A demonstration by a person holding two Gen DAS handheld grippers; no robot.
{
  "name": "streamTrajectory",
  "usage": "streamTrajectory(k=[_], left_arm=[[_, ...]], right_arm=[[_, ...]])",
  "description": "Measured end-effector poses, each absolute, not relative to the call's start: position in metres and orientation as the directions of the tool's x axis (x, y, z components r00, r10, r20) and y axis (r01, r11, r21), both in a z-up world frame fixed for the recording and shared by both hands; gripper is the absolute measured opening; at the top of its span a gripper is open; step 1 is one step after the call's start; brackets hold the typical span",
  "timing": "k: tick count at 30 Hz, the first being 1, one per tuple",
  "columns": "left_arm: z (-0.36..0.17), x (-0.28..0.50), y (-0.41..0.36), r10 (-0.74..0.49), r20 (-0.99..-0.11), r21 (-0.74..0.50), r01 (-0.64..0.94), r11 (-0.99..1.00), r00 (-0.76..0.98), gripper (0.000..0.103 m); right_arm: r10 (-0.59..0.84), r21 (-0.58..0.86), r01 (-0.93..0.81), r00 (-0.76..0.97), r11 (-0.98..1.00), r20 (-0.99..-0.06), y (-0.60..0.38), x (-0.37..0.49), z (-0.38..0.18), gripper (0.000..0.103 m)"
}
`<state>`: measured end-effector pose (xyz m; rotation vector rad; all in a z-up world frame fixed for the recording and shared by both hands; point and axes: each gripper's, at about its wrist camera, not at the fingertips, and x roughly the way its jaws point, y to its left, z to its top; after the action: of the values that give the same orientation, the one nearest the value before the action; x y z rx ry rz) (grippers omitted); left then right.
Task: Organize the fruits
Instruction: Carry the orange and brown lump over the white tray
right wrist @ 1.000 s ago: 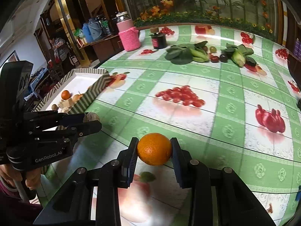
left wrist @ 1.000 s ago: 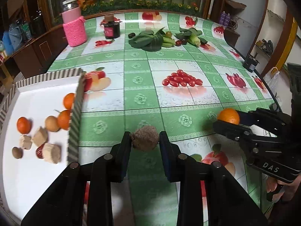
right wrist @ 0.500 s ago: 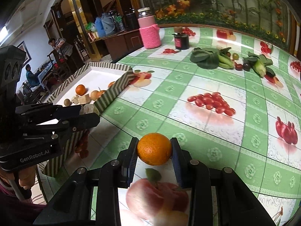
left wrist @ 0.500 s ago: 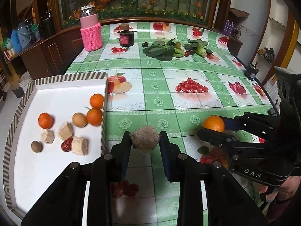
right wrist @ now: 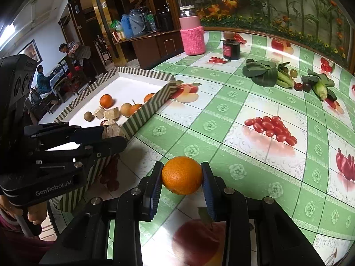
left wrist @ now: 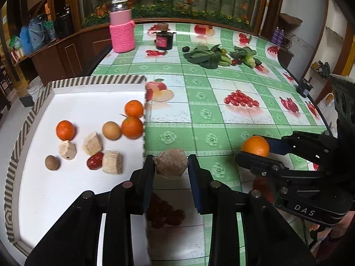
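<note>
The left hand-held gripper [left wrist: 171, 166] is clamped on a beige faceted chunk [left wrist: 171, 163], both pads pressing its sides. The chunk hangs just beside the right-hand striped wall of the white tray [left wrist: 33, 115], above the tabletop [left wrist: 199, 84]. The right hand-held gripper [right wrist: 181, 178] is clamped on an orange [right wrist: 181, 175], held clear of the tabletop above the green fruit-print cloth. In the left wrist view this orange [left wrist: 255, 145] sits to the right of the chunk, well apart from the tray.

Tray contents:
- three oranges [left wrist: 133, 109], two of them touching near the right wall, one apart on the left;
- a tan round fruit [left wrist: 111, 130] beside the pair;
- three beige chunks [left wrist: 92, 143];
- a red fruit [left wrist: 95, 160] touching one chunk;
- a small brown ball [left wrist: 52, 162].

At the far end of the tabletop stand a pink knit-covered jar [left wrist: 122, 30] and a dark jar [left wrist: 164, 40], with leafy greens [left wrist: 204, 55] to their right.
</note>
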<state>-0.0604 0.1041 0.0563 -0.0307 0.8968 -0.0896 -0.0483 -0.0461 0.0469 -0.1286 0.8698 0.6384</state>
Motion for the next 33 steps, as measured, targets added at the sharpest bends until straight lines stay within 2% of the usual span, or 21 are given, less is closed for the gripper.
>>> streamTrajectory(k=[20, 33], left_arm=[[0.067, -0.075, 0.169, -0.017, -0.762, -0.051, -0.034, 0.998, 0.647, 0.028], [0.048, -0.082, 0.229, 0.065, -0.802, -0.031, -0.150, 0.988, 0.594, 0.028]], right_arm=[[0.505, 0.121, -0.650, 0.444, 0.750, -0.740, 0.008, -0.050, 0.059, 0.035], [0.551, 0.108, -0.760, 0.359, 0.642, -0.753, 0.080, -0.049, 0.059, 0.034]])
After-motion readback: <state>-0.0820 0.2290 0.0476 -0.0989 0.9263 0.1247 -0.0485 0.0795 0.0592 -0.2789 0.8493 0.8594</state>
